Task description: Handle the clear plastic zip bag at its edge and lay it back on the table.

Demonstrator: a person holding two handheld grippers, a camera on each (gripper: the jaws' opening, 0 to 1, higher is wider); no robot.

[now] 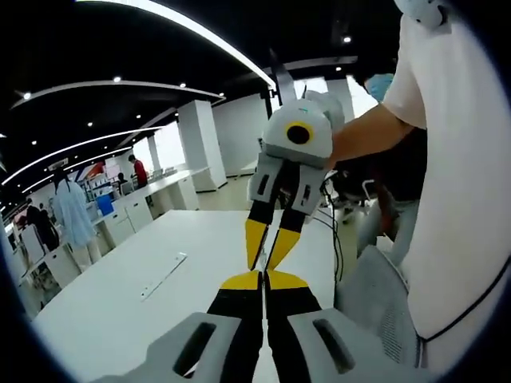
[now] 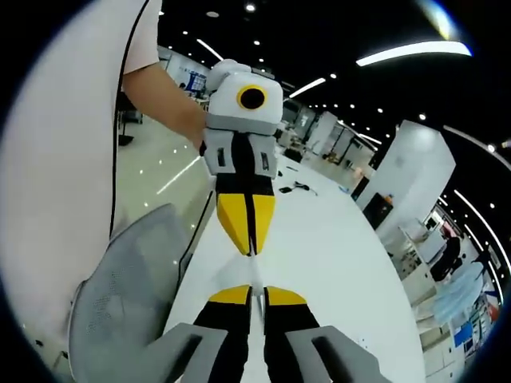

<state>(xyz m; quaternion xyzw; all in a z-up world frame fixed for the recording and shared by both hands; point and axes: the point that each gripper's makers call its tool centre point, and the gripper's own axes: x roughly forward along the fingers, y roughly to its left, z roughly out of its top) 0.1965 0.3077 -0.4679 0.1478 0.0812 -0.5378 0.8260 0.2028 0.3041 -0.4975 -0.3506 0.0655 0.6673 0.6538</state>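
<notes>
The clear plastic zip bag (image 2: 252,274) is hard to make out. In the right gripper view it shows as a thin pale sliver, seen edge-on, held in the air above the white tabletop (image 2: 335,255) between the two grippers, which face each other tip to tip. The sliver runs from the tip of the left gripper (image 2: 251,252) down into the narrow slot between the fingers of the right gripper (image 2: 252,290).

The right gripper's yellow-tipped fingers (image 2: 283,296) are pinched in on that sliver. The left gripper's yellow fingers (image 2: 234,219) are pressed together with only a hairline between them. Whether they hold the bag's edge cannot be told.

In the left gripper view the left gripper (image 1: 263,274) is likewise closed. The right gripper (image 1: 264,266) comes down from above, its fingers (image 1: 255,239) converging to a point that nearly touches the left's tips. A person's hand (image 1: 339,144) holds it.

A long pale strip (image 1: 164,275) lies on the tabletop (image 1: 120,303), well apart from the grippers. Cables (image 2: 295,188) lie farther along it. A grey mesh chair (image 2: 120,303) stands just beside the tabletop's edge, and the person in a white shirt (image 1: 455,199) stands beside it.
</notes>
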